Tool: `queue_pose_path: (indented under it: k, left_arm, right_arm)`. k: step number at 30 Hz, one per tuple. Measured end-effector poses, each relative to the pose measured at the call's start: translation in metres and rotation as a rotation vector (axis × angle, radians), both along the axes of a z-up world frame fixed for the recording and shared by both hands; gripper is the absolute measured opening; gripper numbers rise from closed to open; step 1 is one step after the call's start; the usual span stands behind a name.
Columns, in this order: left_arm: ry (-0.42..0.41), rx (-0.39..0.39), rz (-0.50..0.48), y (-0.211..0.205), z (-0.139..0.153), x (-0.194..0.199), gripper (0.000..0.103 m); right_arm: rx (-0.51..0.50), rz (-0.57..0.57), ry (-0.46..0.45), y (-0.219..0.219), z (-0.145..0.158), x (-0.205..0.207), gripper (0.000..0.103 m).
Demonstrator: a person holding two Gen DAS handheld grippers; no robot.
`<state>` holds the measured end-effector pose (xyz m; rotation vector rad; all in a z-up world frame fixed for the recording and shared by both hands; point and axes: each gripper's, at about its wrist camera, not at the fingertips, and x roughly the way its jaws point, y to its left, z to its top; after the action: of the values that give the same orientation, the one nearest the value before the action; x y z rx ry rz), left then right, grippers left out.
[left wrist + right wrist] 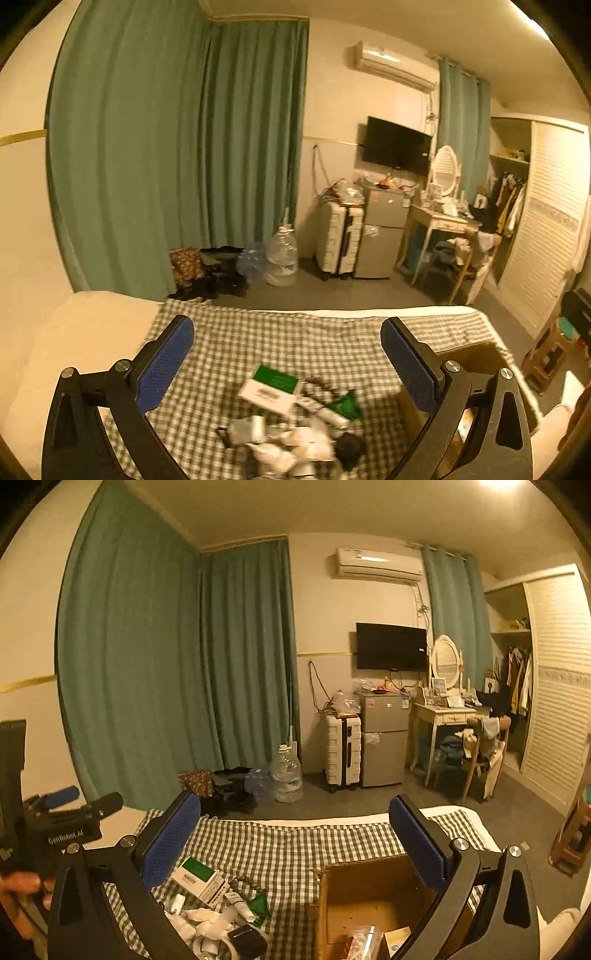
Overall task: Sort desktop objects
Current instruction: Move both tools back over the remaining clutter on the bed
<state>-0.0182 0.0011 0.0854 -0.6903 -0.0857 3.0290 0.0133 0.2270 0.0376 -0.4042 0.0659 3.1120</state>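
I am holding both grippers agape, empty; the green-and-white rectangular carton (271, 391) is lying just below-ahead of the left gripper (287, 363), nearer it than the right gripper (295, 843).

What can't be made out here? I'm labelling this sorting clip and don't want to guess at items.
- Pile of small items, left wrist view: motion-blurred; only the green-and-white box reads clearly.
- Cardboard box contents, right wrist view: cut off by the bottom edge and the right gripper frame.
- Print on the tube: too small to read.
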Motion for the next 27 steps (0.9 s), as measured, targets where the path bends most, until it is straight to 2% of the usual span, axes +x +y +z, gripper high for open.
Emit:
queue_pose_path:
  k: [7, 10, 13, 17, 21, 27]
  left_arm:
    - [0.010, -0.080, 0.093, -0.043, -0.019, -0.008, 0.103]
    - [0.003, -0.130, 0.086, -0.054, -0.036, -0.013, 0.103]
    - [-0.055, -0.140, 0.078, -0.068, -0.060, -0.027, 0.103]
    - [-0.182, -0.074, 0.054, -0.084, -0.100, -0.048, 0.103]
    - [-0.296, -0.040, 0.009, -0.080, -0.131, -0.066, 0.103]
    - [-0.373, -0.080, -0.049, -0.067, -0.167, -0.086, 0.103]
  right_arm:
    - [0.021, 0.028, -0.028, -0.027, -0.013, -0.018, 0.103]
    - [0.028, 0.069, -0.043, -0.038, -0.027, -0.027, 0.103]
    - [0.058, 0.103, -0.082, -0.047, -0.042, -0.037, 0.103]
    - [0.065, 0.156, -0.138, -0.058, -0.071, -0.051, 0.103]
    - [0.082, 0.199, -0.227, -0.069, -0.106, -0.067, 0.103]
    - [0.151, 0.237, -0.357, -0.083, -0.156, -0.090, 0.103]
